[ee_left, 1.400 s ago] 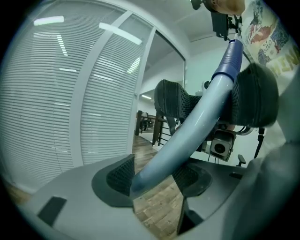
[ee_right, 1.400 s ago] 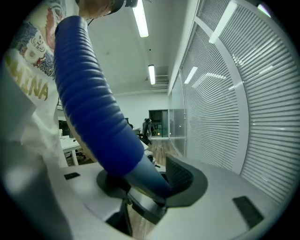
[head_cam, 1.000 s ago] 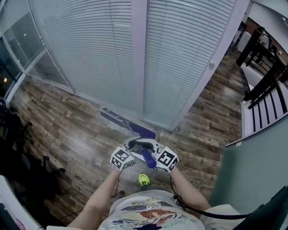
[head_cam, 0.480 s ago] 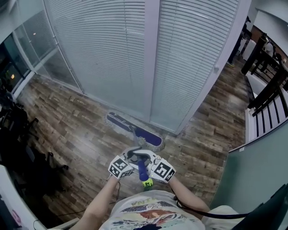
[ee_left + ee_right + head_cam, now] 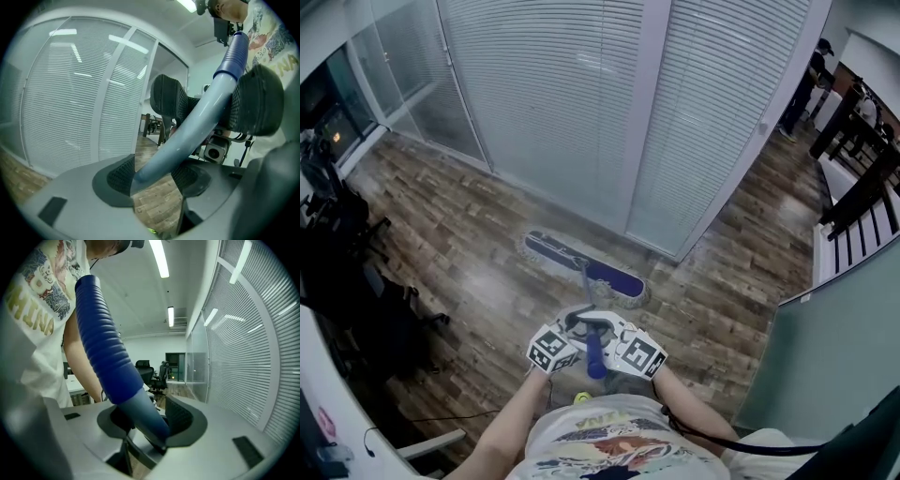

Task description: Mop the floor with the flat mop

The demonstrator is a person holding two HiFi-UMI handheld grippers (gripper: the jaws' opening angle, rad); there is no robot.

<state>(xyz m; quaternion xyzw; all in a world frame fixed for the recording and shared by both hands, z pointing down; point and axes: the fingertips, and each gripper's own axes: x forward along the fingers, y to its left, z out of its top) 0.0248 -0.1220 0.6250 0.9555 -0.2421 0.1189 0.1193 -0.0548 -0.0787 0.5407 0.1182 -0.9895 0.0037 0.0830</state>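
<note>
Wide wood floor (image 5: 459, 234) all around, shiny in spots, likely with lots left to wipe. Tall wall of blinds (image 5: 553, 103) straight ahead. Flat mop (image 5: 581, 267) lying flat on the floor just in front of the blinds, slanted along them, near but not touching as far as can be seen. Mop handle (image 5: 585, 291) going up from the middle of the mop to the two grippers, close to the belly. Left gripper (image 5: 574, 326) and right gripper (image 5: 607, 330) side by side, the jaws of both set fairly wide and squeezed on the mop handle, pads pressing from both sides. To mop well: keep the mop flat, push with both grippers together, go in long straight rows, press down a little. Mind the edges: blinds in front, dark chairs (image 5: 347, 272) at the left, railing (image 5: 862, 187) at the right. Most open room to the left, along the blinds.
</note>
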